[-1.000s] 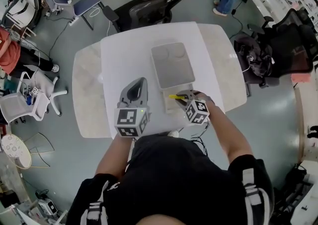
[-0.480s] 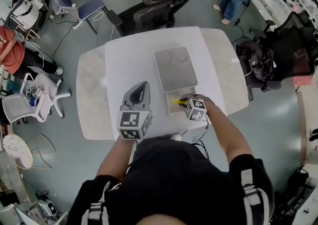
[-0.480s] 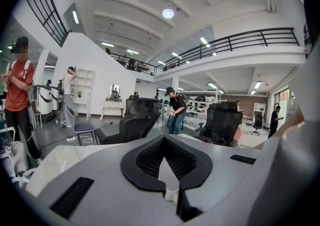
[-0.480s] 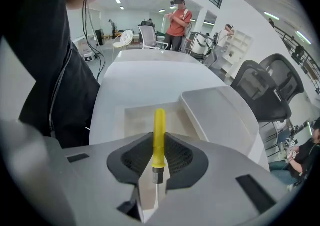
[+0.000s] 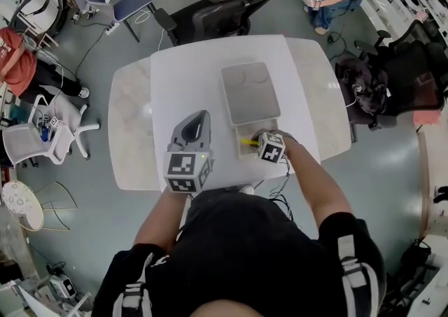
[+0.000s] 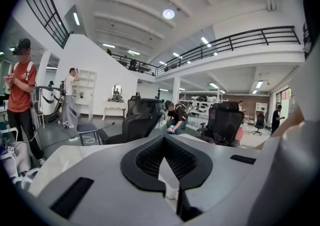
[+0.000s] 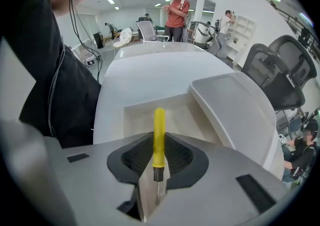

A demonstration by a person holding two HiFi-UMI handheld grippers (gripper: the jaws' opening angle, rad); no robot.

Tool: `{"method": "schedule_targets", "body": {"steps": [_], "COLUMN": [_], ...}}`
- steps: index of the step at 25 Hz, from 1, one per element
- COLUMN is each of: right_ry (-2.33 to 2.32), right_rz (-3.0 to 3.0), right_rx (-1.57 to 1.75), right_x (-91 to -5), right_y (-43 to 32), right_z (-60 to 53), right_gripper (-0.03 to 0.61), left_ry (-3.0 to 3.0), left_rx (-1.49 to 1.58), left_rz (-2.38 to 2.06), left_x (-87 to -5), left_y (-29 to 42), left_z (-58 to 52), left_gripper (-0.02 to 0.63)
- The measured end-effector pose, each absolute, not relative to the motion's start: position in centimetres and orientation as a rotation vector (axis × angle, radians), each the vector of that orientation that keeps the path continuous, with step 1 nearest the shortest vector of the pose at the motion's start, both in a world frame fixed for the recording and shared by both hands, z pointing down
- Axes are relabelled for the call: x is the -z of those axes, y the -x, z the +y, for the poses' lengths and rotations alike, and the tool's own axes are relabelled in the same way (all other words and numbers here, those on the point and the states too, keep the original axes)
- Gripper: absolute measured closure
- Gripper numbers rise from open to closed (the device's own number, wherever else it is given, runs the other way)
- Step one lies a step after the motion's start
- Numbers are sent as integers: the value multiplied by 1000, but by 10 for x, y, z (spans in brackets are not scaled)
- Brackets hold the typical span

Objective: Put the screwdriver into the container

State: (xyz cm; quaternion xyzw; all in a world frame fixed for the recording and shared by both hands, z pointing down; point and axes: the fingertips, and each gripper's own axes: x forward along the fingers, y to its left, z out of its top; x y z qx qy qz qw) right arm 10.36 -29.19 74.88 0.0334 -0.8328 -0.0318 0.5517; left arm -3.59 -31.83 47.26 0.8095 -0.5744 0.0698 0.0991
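Observation:
A yellow-handled screwdriver [image 7: 159,137] is gripped near its metal shaft by my right gripper [image 7: 159,156], which is shut on it. Its handle points out over the open, shallow white container [image 7: 145,113]. In the head view the screwdriver [image 5: 248,143] lies level over the container [image 5: 244,150], with the right gripper [image 5: 257,143] at the container's right side. How high it hangs above the floor of the container I cannot tell. My left gripper [image 5: 199,116] rests over the table to the left of the container, its jaw tips together with nothing between them [image 6: 163,139].
The container's white lid [image 5: 250,92] lies just beyond it, its near edge at the container's far wall [image 7: 235,110]. Both sit on a white table [image 5: 175,78]. Black office chairs [image 5: 227,4] stand past the far edge, and a chair with a bag [image 5: 367,92] stands at the right.
My right gripper with the screwdriver has drawn slightly nearer to me over the container. The left gripper has barely moved.

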Motion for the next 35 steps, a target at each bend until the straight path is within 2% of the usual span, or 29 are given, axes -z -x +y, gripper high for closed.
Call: {"method": "schedule_targets", "body": {"steps": [12,15,21,28,31,35], "right_ry": [-57,-71,-139,-328,-414,-624], "right_rz": [-1932,-1955,-2024,-2144,-2253,-2409], "right_rx": [-78,-168,-204,-197,-214,-268], "right_x": [-766,-767,-749,-692,-662,-609], "right_y": [-101,-98,-92,-95,-95,-104], "right_z": [-293,-289,-300,-319,-323,-334], "right_gripper": [511,455,446,539,565,566], "left_ry": [-2392,-2394,-2402,-2454,-2480,-2520], "left_rx": [-221,-227,-226,-215,-211,-205], "left_rz": [-1706,-1701,-1684,-1621,-1589,-1546], "left_x": [-473,-473,-476,-474,-472,-468], "left_y": [41,42,40,23,14,0], "left_z": [-313,-313,-320,-332,-337,-346], "left_gripper": [607,607,607,607,607,607]}}
